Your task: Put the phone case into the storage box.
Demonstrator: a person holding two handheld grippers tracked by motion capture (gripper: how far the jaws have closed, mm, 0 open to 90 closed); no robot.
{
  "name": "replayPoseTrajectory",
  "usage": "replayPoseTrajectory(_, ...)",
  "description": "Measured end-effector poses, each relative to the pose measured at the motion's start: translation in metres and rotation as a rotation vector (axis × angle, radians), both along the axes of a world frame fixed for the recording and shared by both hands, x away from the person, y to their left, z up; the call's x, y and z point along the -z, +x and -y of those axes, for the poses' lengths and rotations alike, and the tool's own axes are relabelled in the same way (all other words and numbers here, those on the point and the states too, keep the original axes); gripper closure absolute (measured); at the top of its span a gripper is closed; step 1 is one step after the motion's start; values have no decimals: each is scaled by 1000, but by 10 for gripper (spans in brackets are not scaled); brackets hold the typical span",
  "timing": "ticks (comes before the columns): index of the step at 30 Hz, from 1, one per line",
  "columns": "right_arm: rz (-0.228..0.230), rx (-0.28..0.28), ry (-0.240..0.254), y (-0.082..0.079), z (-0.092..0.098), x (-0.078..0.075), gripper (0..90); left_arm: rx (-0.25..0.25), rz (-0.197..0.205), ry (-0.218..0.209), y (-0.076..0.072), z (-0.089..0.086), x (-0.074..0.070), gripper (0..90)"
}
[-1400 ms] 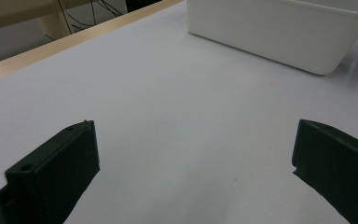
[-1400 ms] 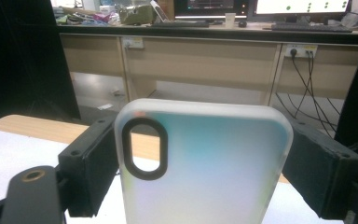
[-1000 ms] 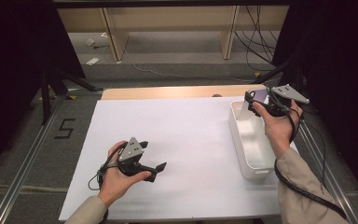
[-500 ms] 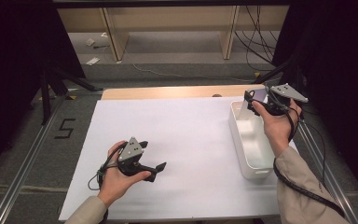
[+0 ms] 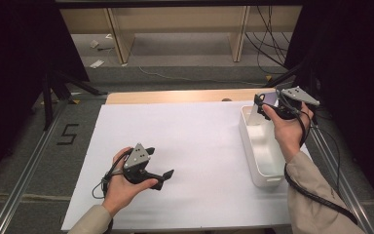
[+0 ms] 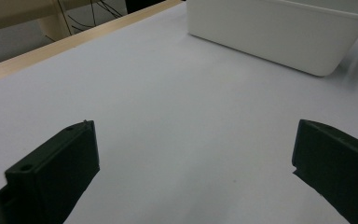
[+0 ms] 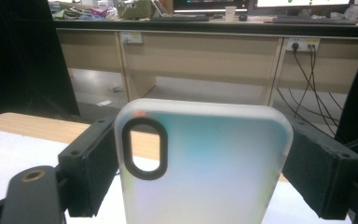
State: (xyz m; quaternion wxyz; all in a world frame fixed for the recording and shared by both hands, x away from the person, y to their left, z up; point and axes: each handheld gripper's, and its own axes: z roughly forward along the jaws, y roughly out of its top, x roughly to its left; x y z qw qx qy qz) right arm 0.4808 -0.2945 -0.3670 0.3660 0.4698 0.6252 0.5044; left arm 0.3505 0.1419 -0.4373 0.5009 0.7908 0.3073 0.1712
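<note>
The phone case, frosted and translucent with a dark oval camera cutout at its upper left, stands upright between the jaws of the right claw, which press on its two long edges. In the high view the right claw holds the case above the far end of the white bin, though the case is small there and its height over the bin is hard to judge. The right hand is raised, forearm angled in from the lower right, the cable trailing along the sleeve. The bin sits at the right side of the white worktop. Well apart, at the near left, the left hand rests on the worktop, its left claw pointing right. The left gripper view has its jaws wide apart with bare worktop between them, the bin beyond.
</note>
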Motion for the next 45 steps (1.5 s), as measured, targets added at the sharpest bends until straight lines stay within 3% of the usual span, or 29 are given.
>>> replayPoseTrajectory(45, -42, 19, 1, 14, 0, 7, 179, -2, 3, -4, -1, 0, -1, 0)
